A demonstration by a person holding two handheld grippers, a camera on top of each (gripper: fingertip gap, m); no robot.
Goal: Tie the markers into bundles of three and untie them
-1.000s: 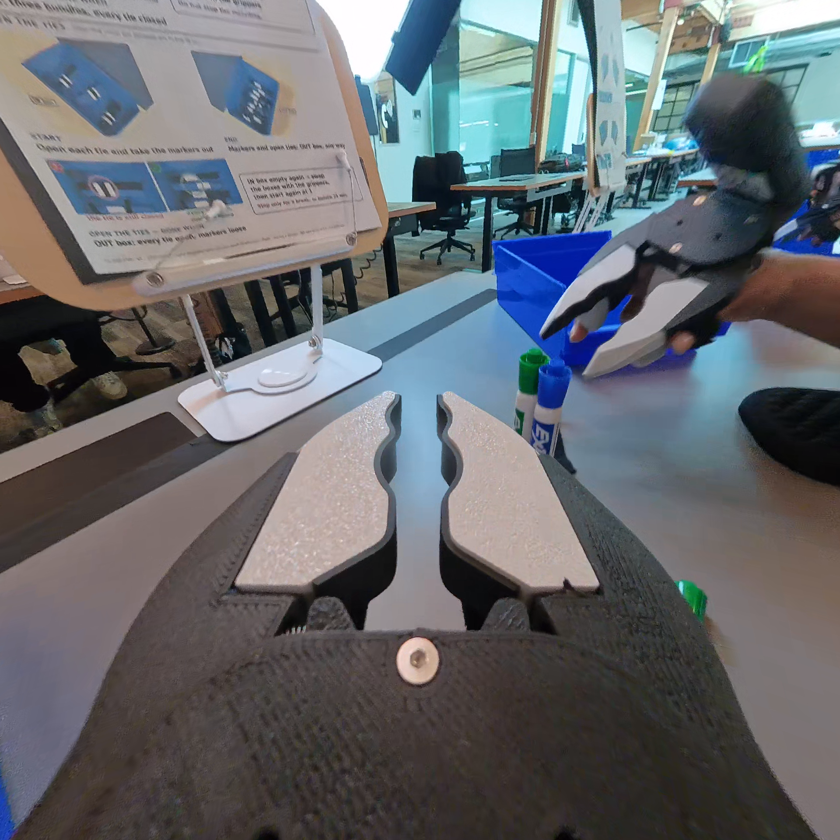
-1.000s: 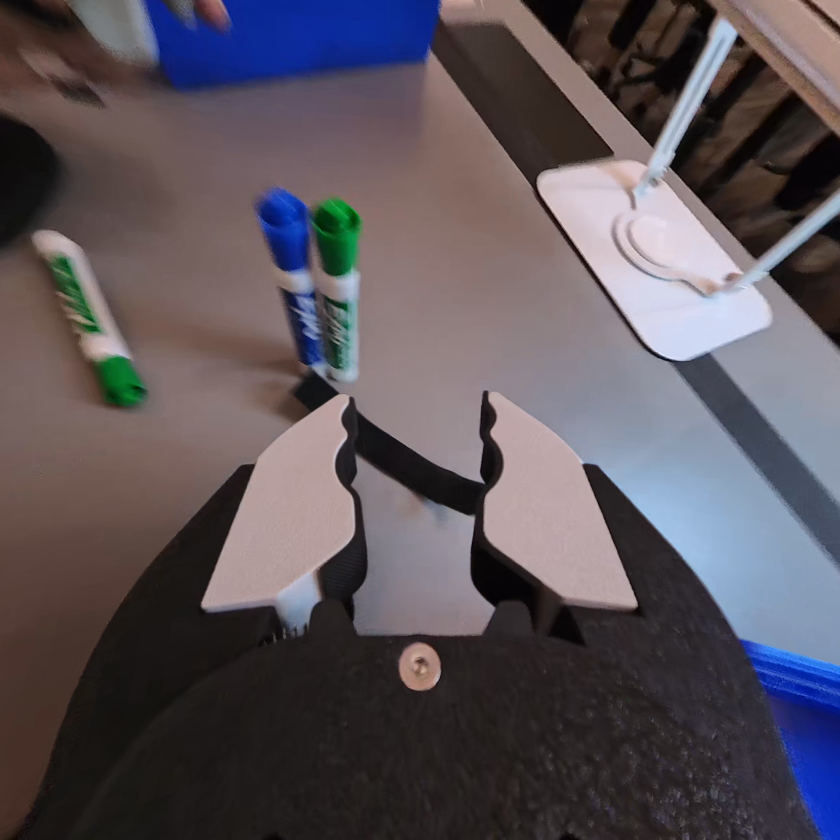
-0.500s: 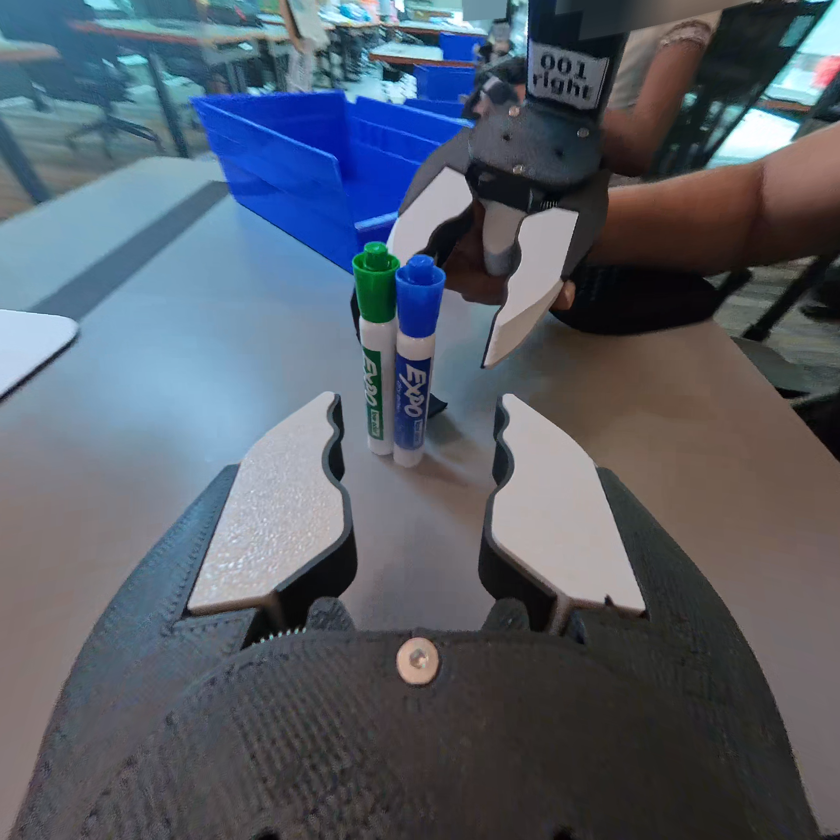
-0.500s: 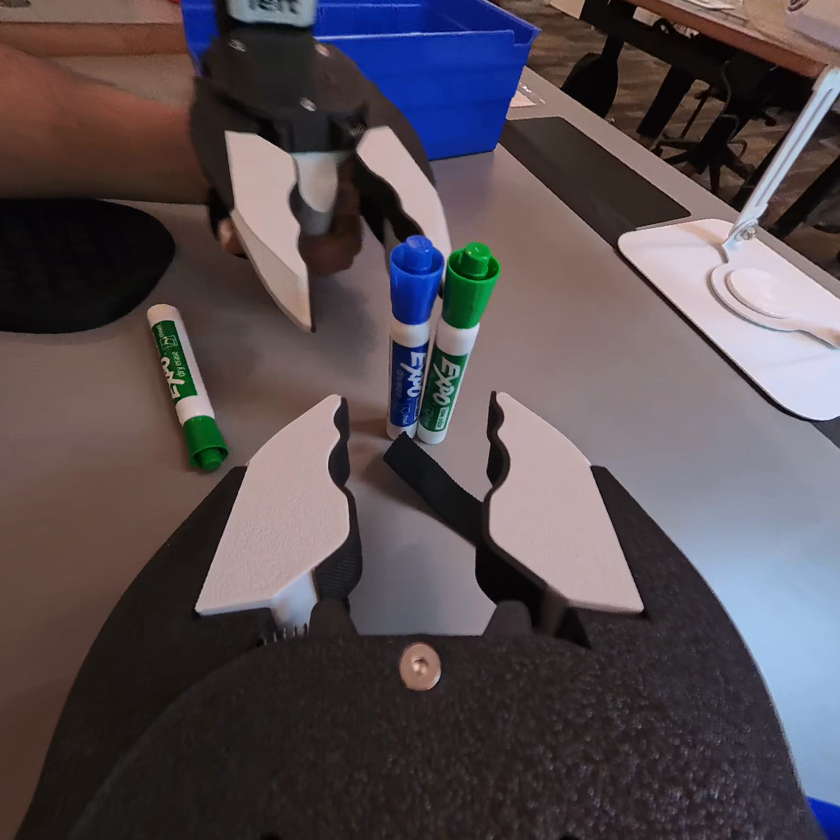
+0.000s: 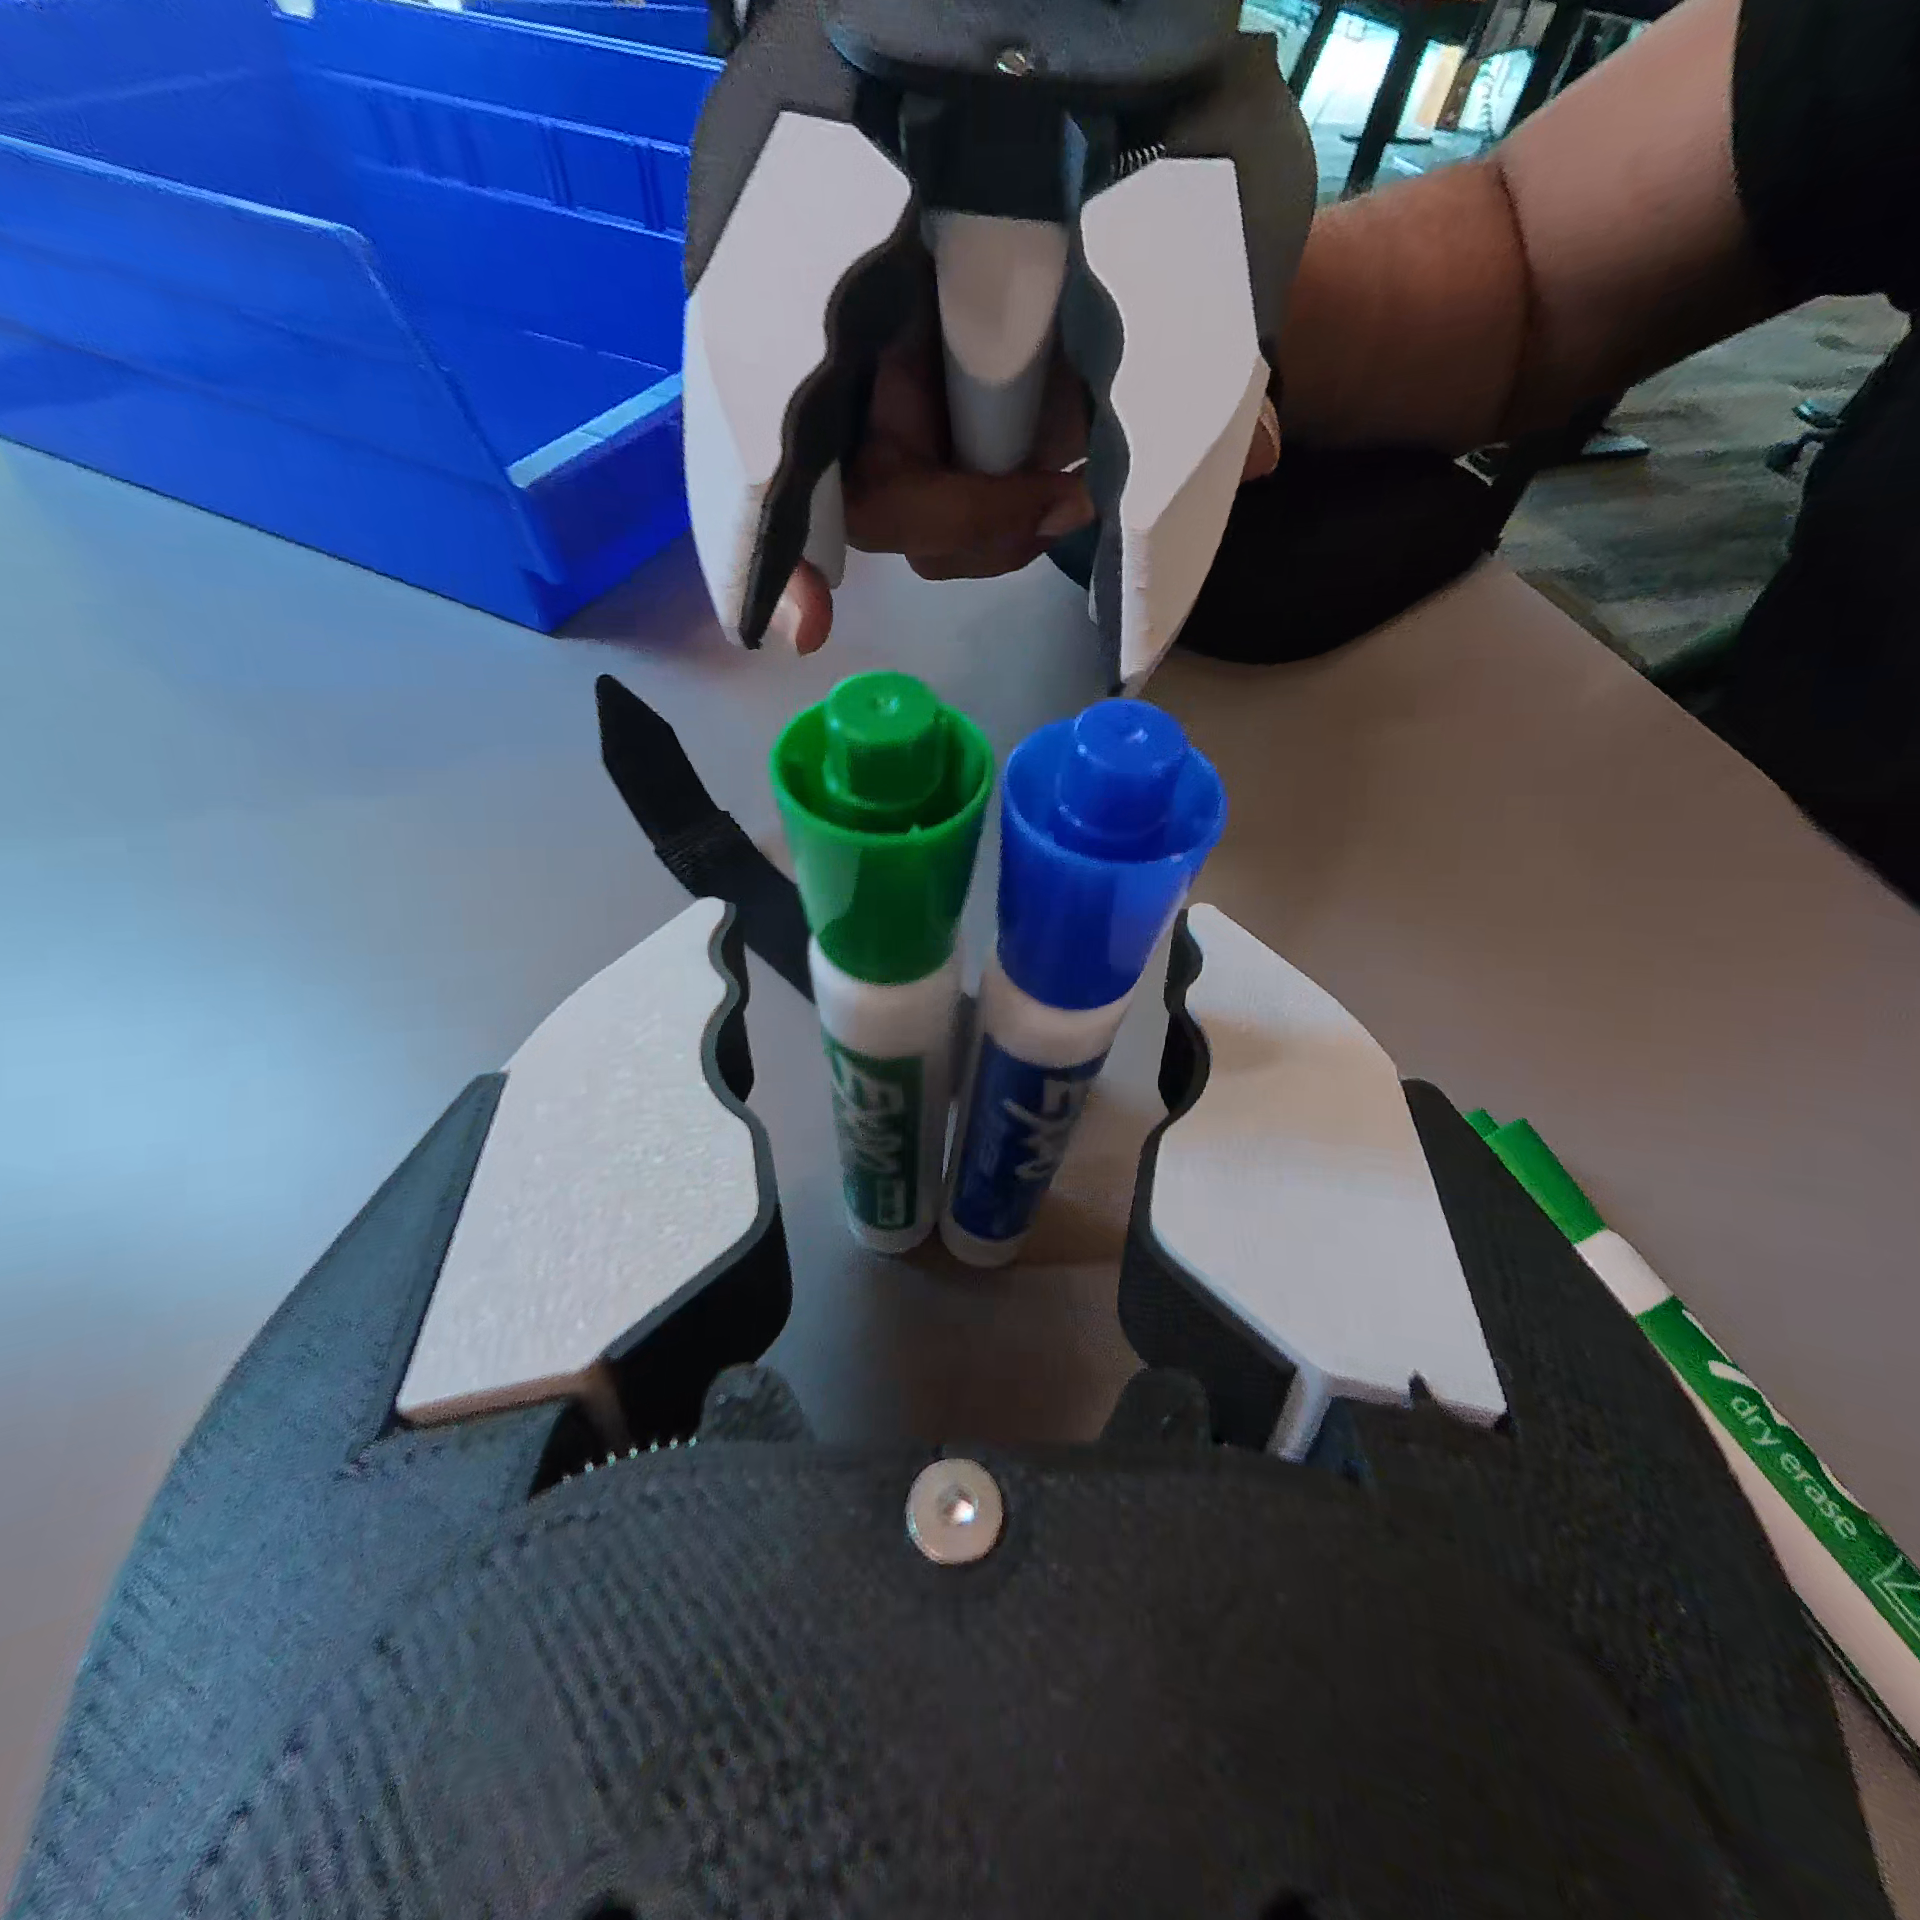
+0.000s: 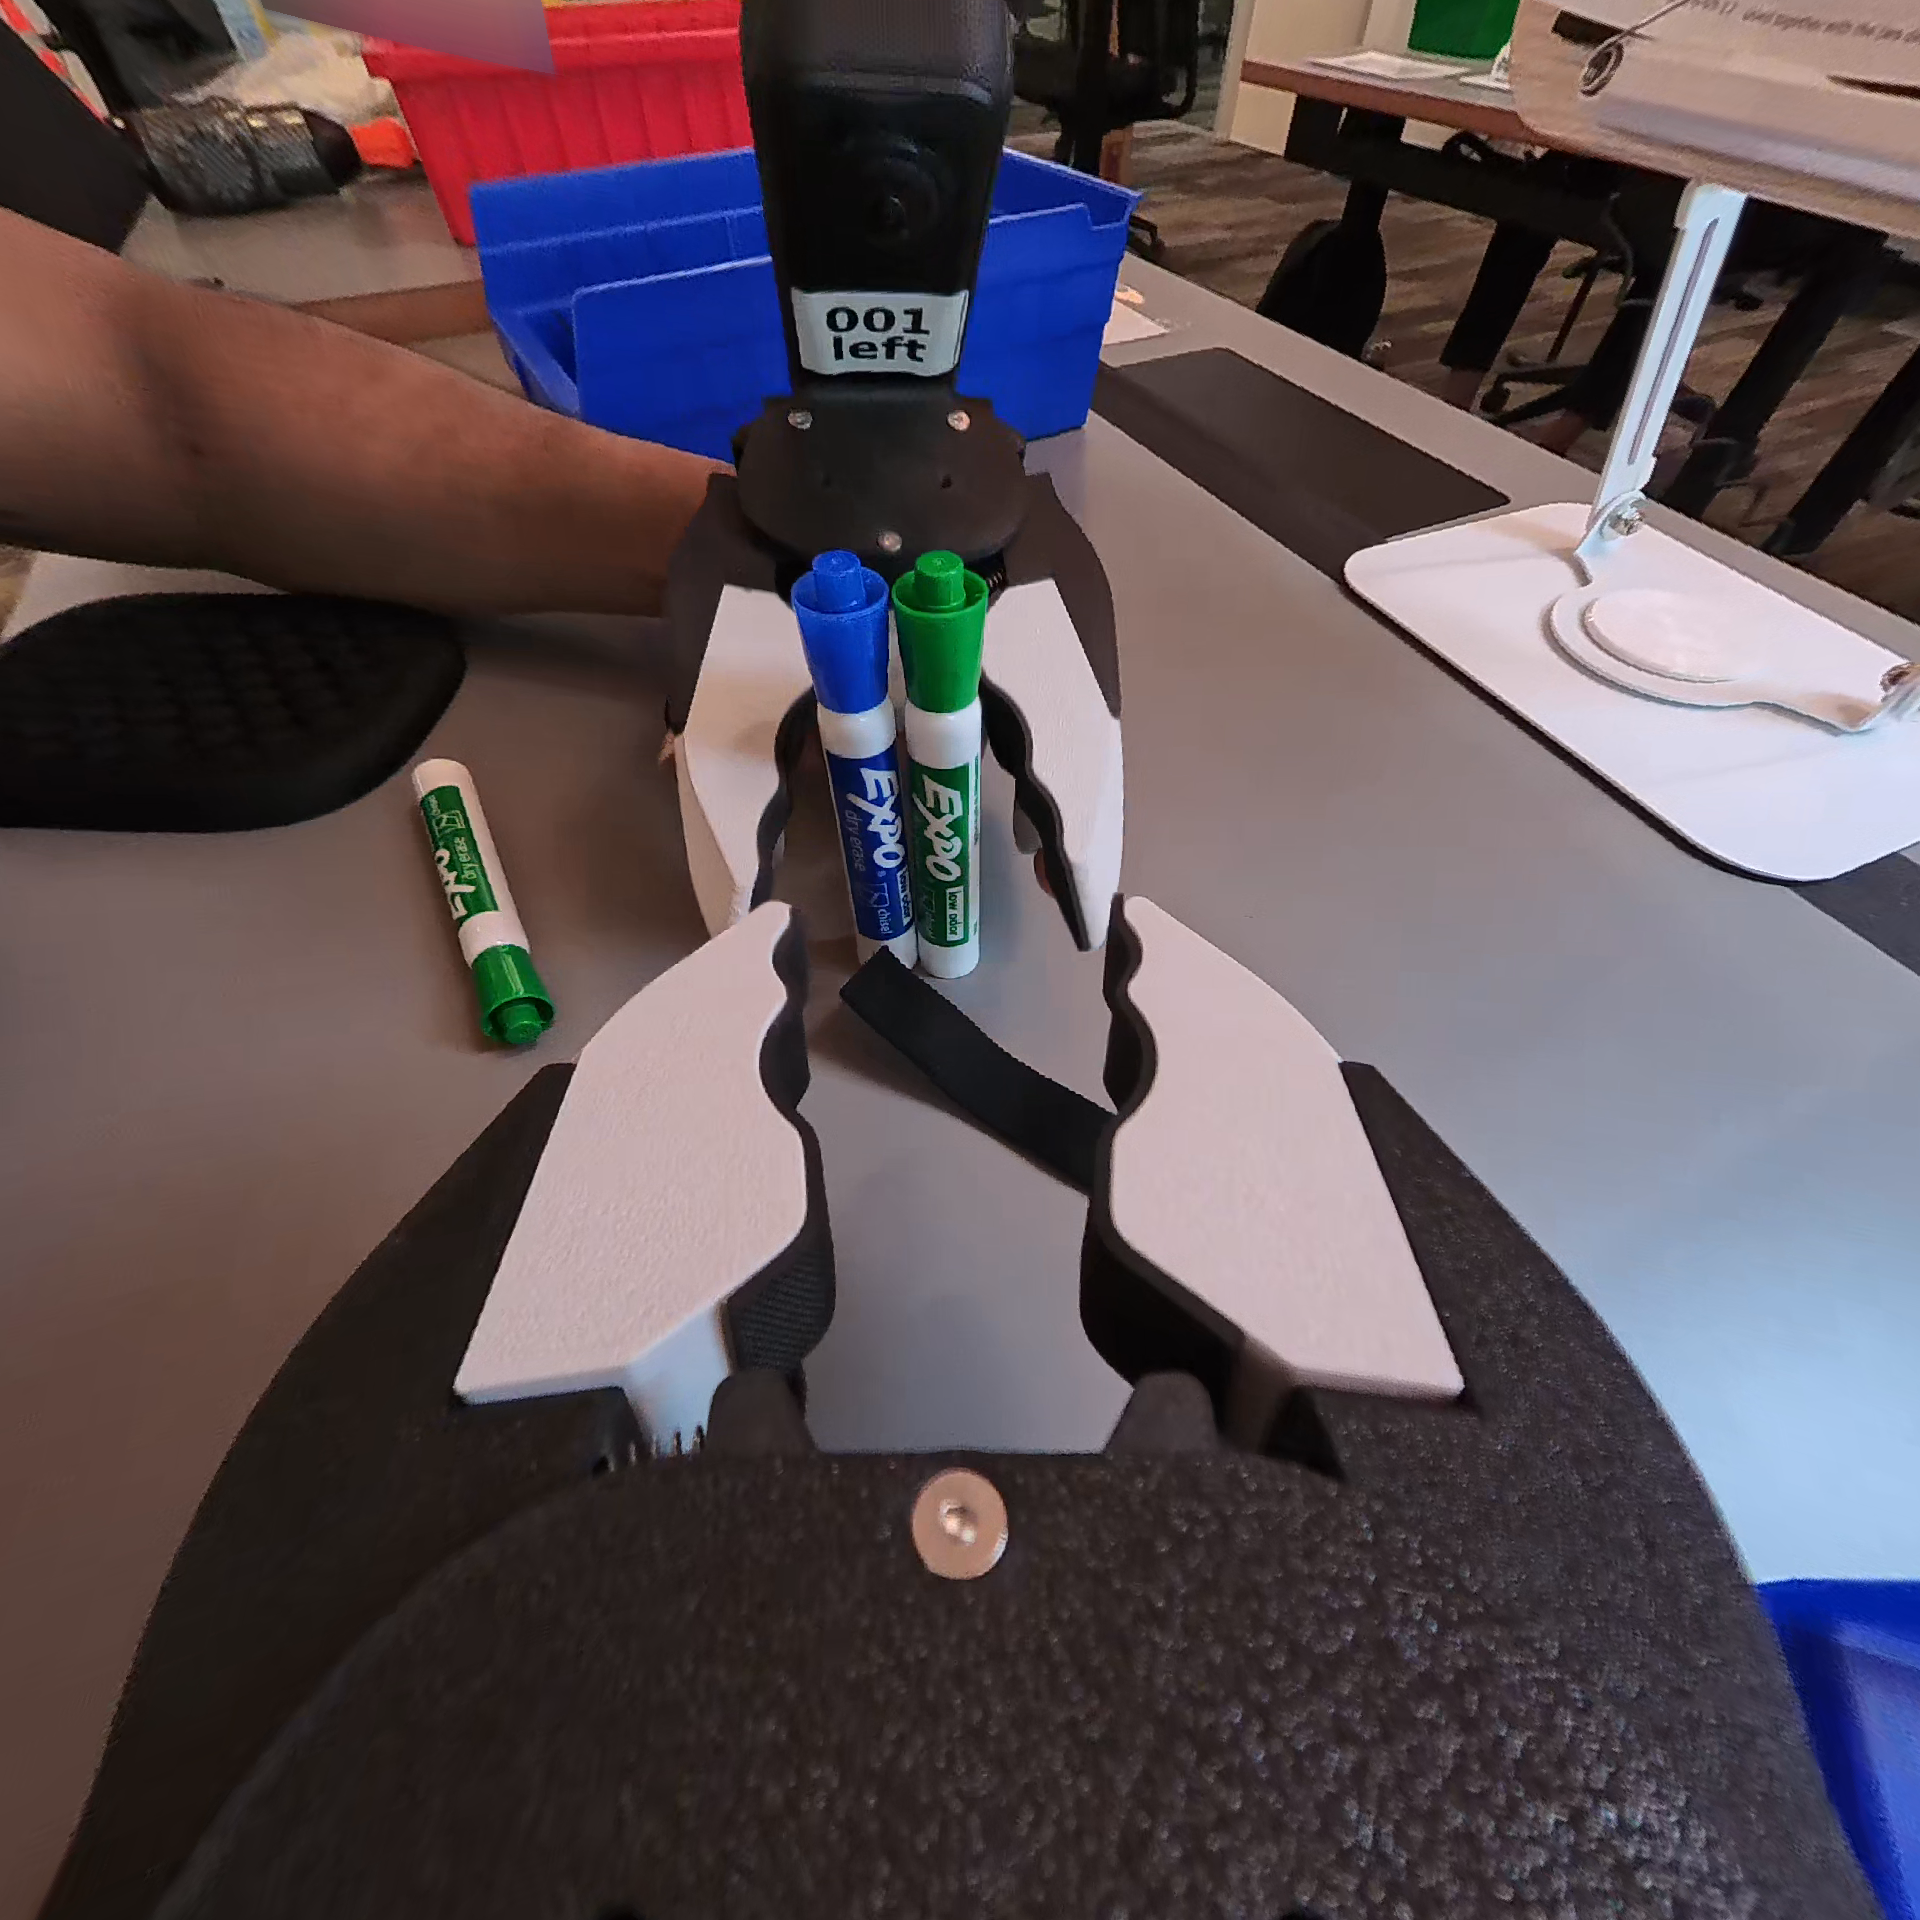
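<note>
A green marker and a blue marker stand upright side by side on the grey table, also in the right wrist view as green marker and blue marker. My left gripper is open with its fingers on either side of the pair, not touching. My right gripper is open, facing it from the other side, just short of the markers. A black strap lies flat on the table between the right fingers; its end shows in the left wrist view. A third green marker lies loose on the table.
A blue bin stands behind the markers, with a red bin farther back. A black pad lies under the person's forearm. A white document stand base sits at the table's edge. The tips of one gripper are about 4 centimetres away from the tips of the other. The left tips stand about 4 centimetres off the black strap.
My left gripper swung round from the document stand, opened, and closed in until its fingers flank the two upright markers. My right gripper came nearer from the opposite side, staying open.
</note>
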